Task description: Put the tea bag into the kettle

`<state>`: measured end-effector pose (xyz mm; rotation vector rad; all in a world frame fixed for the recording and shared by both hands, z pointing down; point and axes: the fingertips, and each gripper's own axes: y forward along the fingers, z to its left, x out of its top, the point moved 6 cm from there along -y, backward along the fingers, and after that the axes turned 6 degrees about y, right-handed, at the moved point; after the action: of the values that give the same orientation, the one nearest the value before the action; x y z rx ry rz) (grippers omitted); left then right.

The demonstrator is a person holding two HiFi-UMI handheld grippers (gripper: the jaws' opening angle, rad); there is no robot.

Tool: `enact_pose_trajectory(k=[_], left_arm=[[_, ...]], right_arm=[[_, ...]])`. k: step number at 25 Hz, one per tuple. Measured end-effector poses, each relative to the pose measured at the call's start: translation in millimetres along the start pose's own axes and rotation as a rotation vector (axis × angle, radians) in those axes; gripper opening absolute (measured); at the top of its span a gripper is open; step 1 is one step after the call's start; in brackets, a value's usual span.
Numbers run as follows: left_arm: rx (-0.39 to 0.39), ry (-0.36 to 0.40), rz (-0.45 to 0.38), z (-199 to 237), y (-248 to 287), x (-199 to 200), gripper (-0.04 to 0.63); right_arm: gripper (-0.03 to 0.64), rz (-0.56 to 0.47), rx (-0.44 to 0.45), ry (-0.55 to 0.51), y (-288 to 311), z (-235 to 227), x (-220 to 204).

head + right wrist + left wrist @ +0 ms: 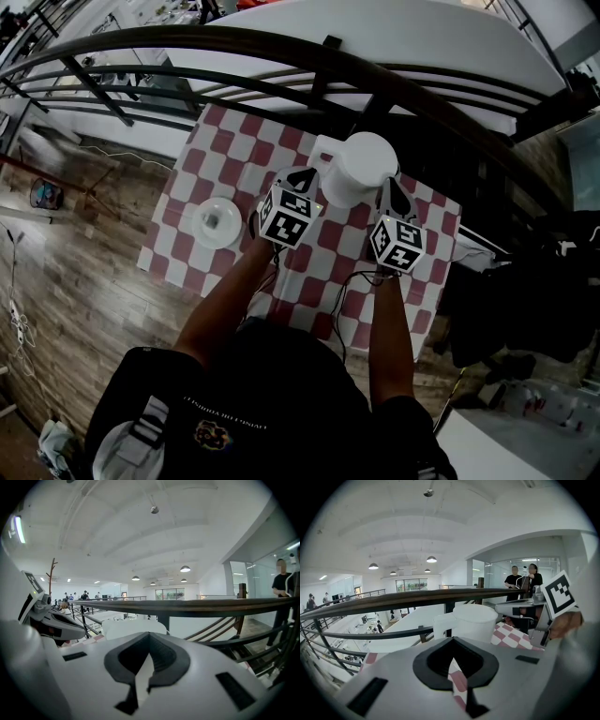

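L tongs (302,178) & R tongs (391,197), both closed empty, flank kettle (362,167) on checked table (192,159), prob. to open it.

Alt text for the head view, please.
Seen from above, a person holds the left gripper and right gripper either side of a white kettle on a checked tablecloth; a small white dish sits at the picture's left.

The left tool (302,176) and right tool (387,187) are hovering either side of the kettle (361,167), their jaws pressing together.
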<state>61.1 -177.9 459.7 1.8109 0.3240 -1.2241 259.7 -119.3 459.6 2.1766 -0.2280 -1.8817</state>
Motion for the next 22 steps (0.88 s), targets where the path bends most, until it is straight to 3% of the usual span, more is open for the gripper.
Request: enact_pose_trajectory(k=[22], left_arm=[[0.0, 0.007, -0.005, -2.4, -5.2, 1.1, -0.002]], right_arm=[[0.009, 0.015, 0.008, 0.008, -2.3, -1.2, 0.3]])
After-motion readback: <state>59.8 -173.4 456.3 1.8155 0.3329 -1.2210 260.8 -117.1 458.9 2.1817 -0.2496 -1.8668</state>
